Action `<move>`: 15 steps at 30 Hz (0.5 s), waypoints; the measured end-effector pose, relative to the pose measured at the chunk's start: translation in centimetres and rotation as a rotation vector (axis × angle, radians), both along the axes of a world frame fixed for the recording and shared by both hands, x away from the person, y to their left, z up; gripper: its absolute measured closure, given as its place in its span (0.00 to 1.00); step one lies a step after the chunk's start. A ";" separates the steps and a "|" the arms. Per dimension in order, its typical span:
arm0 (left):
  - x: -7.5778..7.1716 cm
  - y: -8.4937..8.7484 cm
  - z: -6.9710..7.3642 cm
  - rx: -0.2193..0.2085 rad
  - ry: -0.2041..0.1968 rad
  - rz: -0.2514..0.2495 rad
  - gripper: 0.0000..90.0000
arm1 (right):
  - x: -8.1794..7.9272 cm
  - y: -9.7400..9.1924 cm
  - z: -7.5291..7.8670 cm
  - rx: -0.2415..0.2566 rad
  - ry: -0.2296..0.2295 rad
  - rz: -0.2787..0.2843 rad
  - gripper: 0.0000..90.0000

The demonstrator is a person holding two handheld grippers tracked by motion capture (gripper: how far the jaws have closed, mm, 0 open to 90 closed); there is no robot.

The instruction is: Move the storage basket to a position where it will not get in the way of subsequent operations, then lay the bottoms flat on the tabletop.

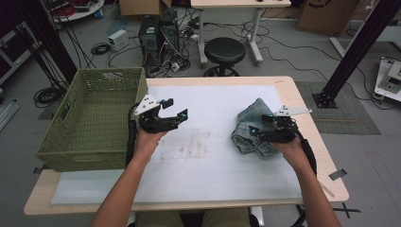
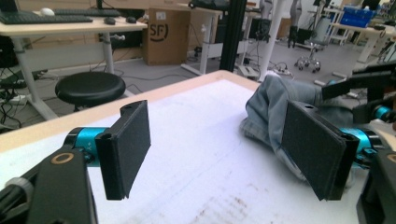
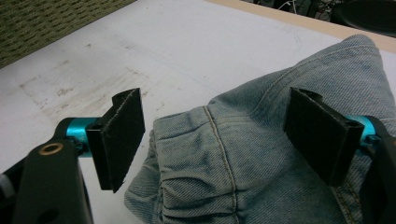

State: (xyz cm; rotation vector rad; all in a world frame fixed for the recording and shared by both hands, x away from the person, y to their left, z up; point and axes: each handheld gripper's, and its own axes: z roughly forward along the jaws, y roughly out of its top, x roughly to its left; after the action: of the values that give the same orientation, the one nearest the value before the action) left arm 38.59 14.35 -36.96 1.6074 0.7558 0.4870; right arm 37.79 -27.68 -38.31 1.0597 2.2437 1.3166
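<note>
1. Two pairs of black jaws stand wide apart, and we see nothing pressed between either pair.
2. In the right gripper view, we find the right gripper (image 3: 212, 140) with its jaws straddling the bunched waistband of the denim garment (image 3: 261, 154), the pads clear of the cloth on both sides.
3. In the high view, our right gripper (image 1: 259, 133) sits at the near edge of the denim garment (image 1: 250, 125), which lies crumpled on the right part of the surface (image 1: 208, 165).
4. Our left gripper (image 1: 177, 109) hovers over the bare white sheet left of centre, jaws spread and empty, well apart from the garment.
5. In the left gripper view, the left gripper (image 2: 217, 149) looks across the sheet toward the denim garment (image 2: 275, 105).
6. A green woven basket (image 1: 94, 118) stands at the left edge of the surface, just beside the left hand.
</note>
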 end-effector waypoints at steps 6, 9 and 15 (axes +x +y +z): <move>-0.1 -0.2 -0.9 0.017 0.012 0.006 0.27 | 0.2 0.1 -0.2 -0.004 0.008 -0.001 0.23; -0.2 -0.3 -1.1 0.021 0.018 0.003 0.28 | 0.1 0.1 -0.1 -0.003 0.006 -0.001 0.23; -0.3 -0.3 -1.7 0.022 0.029 -0.004 0.28 | -0.2 -0.3 0.0 0.001 -0.008 -0.024 0.23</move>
State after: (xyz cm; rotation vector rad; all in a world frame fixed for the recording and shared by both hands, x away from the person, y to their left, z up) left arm 38.26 14.00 -38.64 1.6391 0.7715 0.4717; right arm 37.62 -27.96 -38.30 1.0770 2.2180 1.3093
